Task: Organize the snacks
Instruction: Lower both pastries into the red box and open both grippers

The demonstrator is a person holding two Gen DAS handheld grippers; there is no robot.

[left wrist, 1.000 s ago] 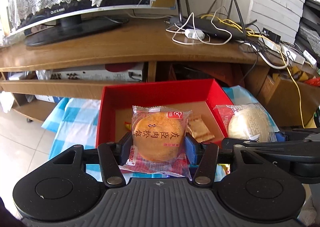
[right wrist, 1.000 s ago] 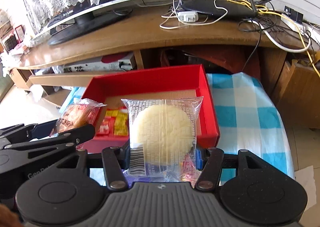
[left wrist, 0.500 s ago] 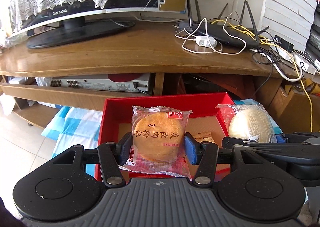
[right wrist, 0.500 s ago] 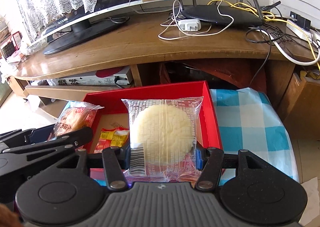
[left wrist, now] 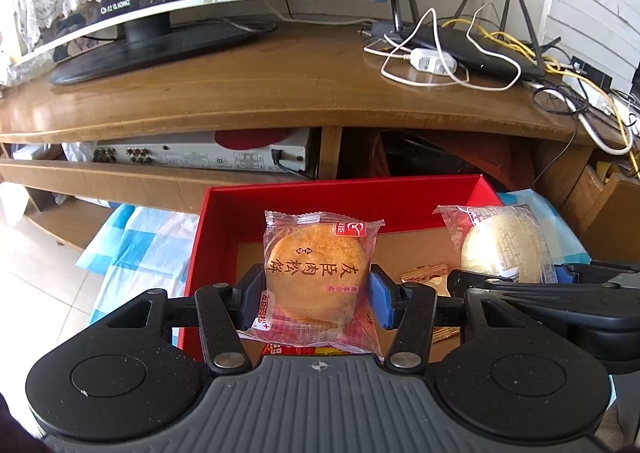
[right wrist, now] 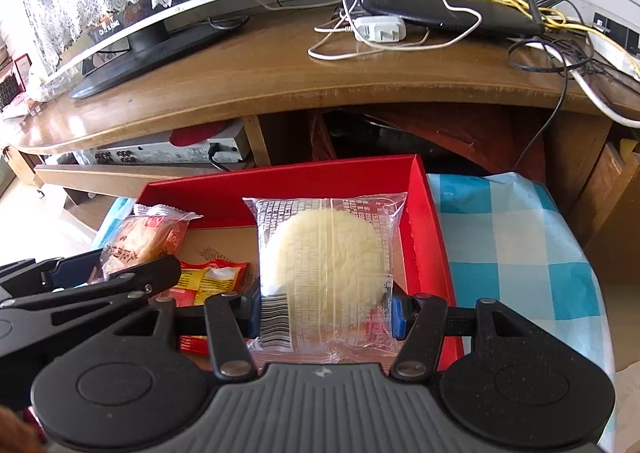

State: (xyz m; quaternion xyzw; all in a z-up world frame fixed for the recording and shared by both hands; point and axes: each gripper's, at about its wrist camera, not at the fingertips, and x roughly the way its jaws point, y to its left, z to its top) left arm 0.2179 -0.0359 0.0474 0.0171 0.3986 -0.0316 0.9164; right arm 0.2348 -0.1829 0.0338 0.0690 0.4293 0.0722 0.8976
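My left gripper (left wrist: 316, 299) is shut on a golden-brown wrapped cake (left wrist: 316, 273) and holds it above the open red box (left wrist: 344, 199). My right gripper (right wrist: 326, 311) is shut on a pale wrapped cake (right wrist: 324, 257) and holds it above the right half of the same red box (right wrist: 430, 233). Each gripper shows in the other's view: the pale cake (left wrist: 500, 245) to the right, the golden-brown cake (right wrist: 140, 241) to the left. Small red and yellow snack packets (right wrist: 212, 277) lie on the box's cardboard floor.
The box sits on a blue-and-white checked cloth (right wrist: 512, 245). Behind it stands a wooden TV stand (left wrist: 280, 85) with a monitor (left wrist: 160, 13), a router (left wrist: 472, 49) with tangled cables, and a silver player (left wrist: 200, 153) on the lower shelf.
Both grippers have moved forward over the red box with their cakes still held. The box now sits closer and lower in both views.
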